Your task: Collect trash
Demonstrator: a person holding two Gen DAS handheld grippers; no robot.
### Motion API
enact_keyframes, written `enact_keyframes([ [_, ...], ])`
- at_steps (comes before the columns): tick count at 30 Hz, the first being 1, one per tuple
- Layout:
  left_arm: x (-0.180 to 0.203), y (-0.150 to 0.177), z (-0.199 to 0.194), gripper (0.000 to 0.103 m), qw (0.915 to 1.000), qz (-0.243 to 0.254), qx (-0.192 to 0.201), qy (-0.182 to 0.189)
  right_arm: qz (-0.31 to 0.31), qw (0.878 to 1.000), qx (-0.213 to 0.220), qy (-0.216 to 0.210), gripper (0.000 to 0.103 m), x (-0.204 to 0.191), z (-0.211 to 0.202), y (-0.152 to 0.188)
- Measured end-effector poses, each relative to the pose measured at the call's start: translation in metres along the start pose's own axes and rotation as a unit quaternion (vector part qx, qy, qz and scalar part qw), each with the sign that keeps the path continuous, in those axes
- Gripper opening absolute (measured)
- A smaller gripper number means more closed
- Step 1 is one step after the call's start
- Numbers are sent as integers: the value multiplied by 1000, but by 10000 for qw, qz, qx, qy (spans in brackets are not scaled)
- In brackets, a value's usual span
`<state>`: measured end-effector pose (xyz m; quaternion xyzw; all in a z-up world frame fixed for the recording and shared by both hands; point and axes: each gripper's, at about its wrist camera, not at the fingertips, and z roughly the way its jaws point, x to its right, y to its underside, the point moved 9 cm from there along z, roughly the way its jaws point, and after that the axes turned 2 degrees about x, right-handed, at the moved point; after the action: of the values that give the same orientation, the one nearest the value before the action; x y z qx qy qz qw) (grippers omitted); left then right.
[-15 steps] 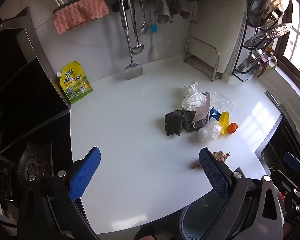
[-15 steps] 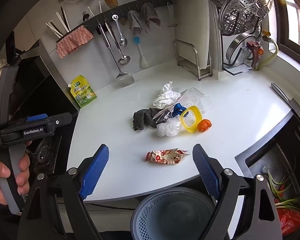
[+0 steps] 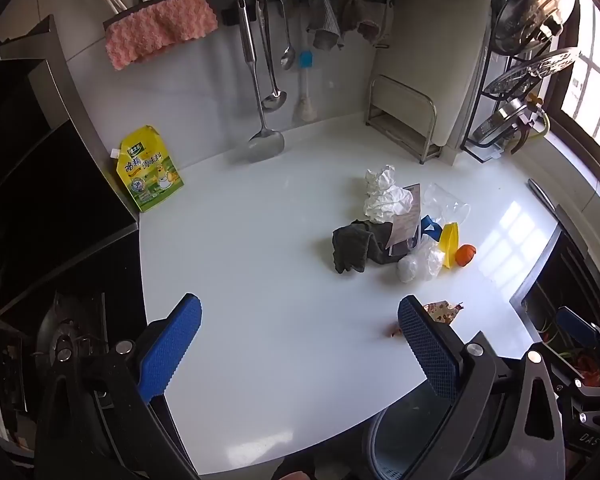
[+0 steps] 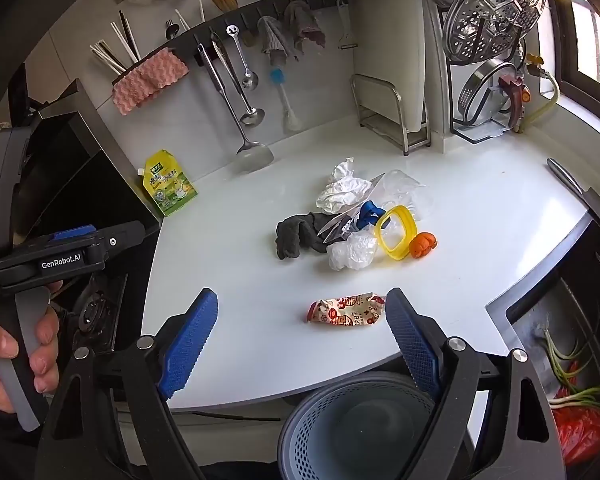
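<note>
A pile of trash lies mid-counter: crumpled white tissue (image 4: 342, 192), dark grey cloth (image 4: 296, 236), clear plastic wrap (image 4: 352, 254), yellow ring (image 4: 398, 232), orange peel (image 4: 422, 244) and a blue scrap (image 4: 368, 212). A printed snack wrapper (image 4: 346, 312) lies alone near the front edge, just beyond my right gripper (image 4: 300, 332), which is open and empty. My left gripper (image 3: 300, 340) is open and empty over the front of the white counter (image 3: 260, 280); its right finger partly hides the wrapper (image 3: 442, 310). The pile shows in the left wrist view (image 3: 396, 232).
A grey perforated bin (image 4: 360, 428) stands below the counter's front edge. A yellow seasoning pouch (image 4: 170, 182) leans at the back left beside a stove. Utensils hang on a wall rail (image 4: 260, 4). A rack with steamer lids (image 4: 496, 12) stands back right. A sink (image 4: 572, 344) lies to the right.
Both grippers have barely moved; the right gripper has shifted slightly closer to the snack wrapper. Nothing on the counter has moved.
</note>
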<state>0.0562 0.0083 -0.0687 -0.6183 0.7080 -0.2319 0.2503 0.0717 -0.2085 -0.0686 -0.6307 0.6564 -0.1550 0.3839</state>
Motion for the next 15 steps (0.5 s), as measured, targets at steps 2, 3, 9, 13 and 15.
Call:
enact_keyframes([
  [2, -1, 0, 0, 97, 10000, 7, 1, 9, -18, 10000, -7, -5, 82, 2, -1, -1],
  [3, -1, -1, 0, 97, 10000, -1, -6, 21, -16, 10000, -6, 1, 82, 1, -2, -1],
  [9, -2, 1, 1, 97, 9999, 30, -16, 104, -6, 10000, -55, 69, 82, -1, -3, 1],
  [13, -3, 3, 2, 97, 9999, 25, -35, 132, 33, 9999, -97, 80, 82, -1, -2, 4],
  [15, -3, 4, 2, 97, 9999, 11, -39, 144, 21, 9999, -115, 83, 82, -3, -2, 4],
])
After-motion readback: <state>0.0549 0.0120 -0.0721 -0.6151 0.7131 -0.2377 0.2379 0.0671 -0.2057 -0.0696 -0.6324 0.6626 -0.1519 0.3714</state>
